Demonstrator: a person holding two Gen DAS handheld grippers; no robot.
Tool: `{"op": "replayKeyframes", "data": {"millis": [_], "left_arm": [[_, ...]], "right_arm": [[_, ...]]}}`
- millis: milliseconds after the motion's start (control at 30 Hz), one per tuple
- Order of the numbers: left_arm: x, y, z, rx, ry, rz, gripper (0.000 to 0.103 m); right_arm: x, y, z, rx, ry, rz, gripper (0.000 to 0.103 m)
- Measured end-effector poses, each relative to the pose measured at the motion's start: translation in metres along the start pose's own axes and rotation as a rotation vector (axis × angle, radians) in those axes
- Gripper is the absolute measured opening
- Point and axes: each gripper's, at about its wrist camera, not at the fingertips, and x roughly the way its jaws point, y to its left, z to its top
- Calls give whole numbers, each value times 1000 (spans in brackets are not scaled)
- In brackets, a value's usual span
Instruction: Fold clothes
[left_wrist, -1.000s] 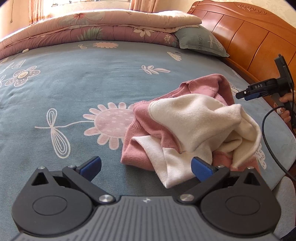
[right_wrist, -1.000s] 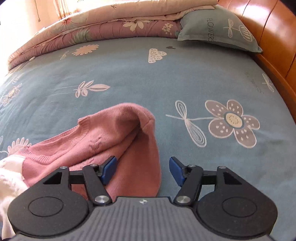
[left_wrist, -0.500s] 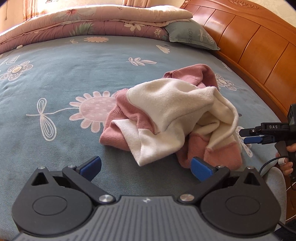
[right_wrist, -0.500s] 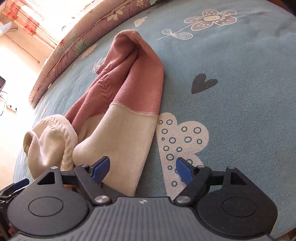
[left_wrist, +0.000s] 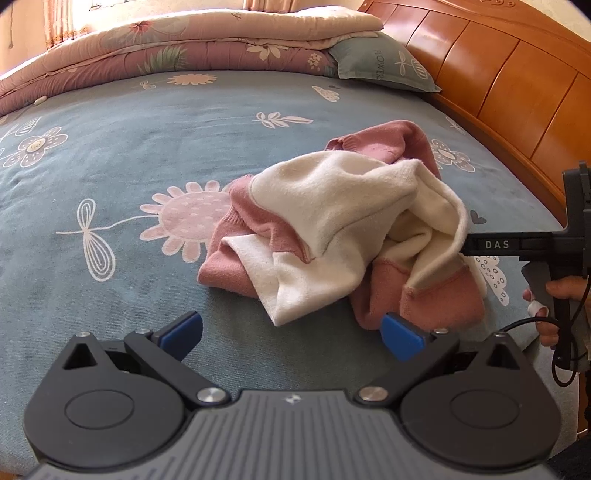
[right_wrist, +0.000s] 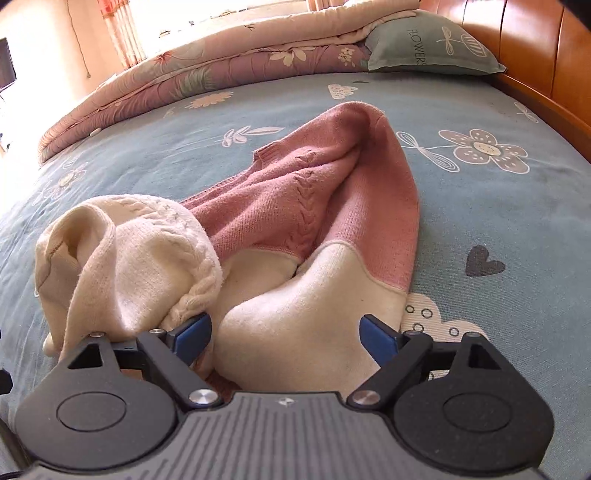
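A crumpled pink and cream knit sweater (left_wrist: 332, 221) lies in a heap on the blue flowered bed sheet (left_wrist: 110, 184). My left gripper (left_wrist: 291, 334) hovers open just short of the heap, and its right finger is near a pink fold. My right gripper (right_wrist: 286, 338) is at the heap's right side with its jaws opening. A cream fold of the sweater (right_wrist: 295, 206) lies between them, and the pads do not press on it. In the left wrist view the right gripper's black side bar (left_wrist: 509, 244) reaches in behind the cream edge, held by a hand (left_wrist: 554, 291).
A folded floral quilt (left_wrist: 184, 44) and a grey-green pillow (left_wrist: 380, 66) lie along the far end of the bed. A wooden headboard (left_wrist: 498, 85) runs along the right side. Bare sheet spreads to the left of the sweater.
My right gripper came down from the sweater's far pink end to its near cream side, and its jaws widened. My left gripper drew back a little; the sweater lies as before.
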Motion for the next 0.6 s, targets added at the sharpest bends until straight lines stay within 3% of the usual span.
{"op": "replayKeyframes", "data": {"millis": [200,333,400,533,600], "left_arm": [[4,3,0,1,12,2,102],[8,3,2,4,11,0,102],[9,2,1,5,12,-5,102],[10,0,0,14,19,-10,102],[10,-1,0,14,21,-10,102]], "right_arm": [[-7,-20,-15,3,-19,-154,95],[-20,-38,-22,18,-14,-210,96],[-27,-49,-24,73,-24,-125,96],[-34,-71,-30,241,-20,150,97],[-27,-81,-35,331,5,223,97]]}}
